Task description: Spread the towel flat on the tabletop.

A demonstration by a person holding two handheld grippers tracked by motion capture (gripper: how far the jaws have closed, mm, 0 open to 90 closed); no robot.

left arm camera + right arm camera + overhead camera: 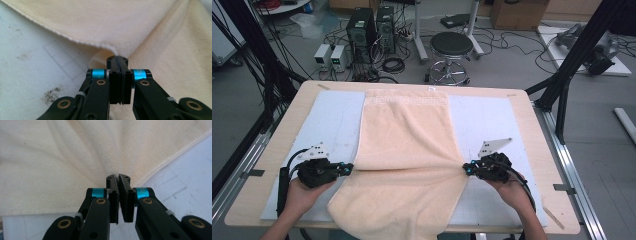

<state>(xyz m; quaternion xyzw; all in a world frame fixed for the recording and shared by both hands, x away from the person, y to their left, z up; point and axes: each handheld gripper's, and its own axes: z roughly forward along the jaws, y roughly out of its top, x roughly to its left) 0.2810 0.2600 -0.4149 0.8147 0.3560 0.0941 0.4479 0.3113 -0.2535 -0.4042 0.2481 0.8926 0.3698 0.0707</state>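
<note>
Towel (404, 145) peach, creased across its middle, pinched at both edges.

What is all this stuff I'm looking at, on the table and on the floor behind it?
towel: one, peach, lengthwise down the table's middle, near end hanging over the edge
mat: one, pale blue-white, under the towel
table: one, light wood
stool: one, black seat, floor behind table
computer towers: two, black, floor behind table
power supplies: two, white, beside the towers
left gripper: one, black, pinching towel's left edge
right gripper: one, black, pinching towel's right edge
hands: two, holding the grippers
</note>
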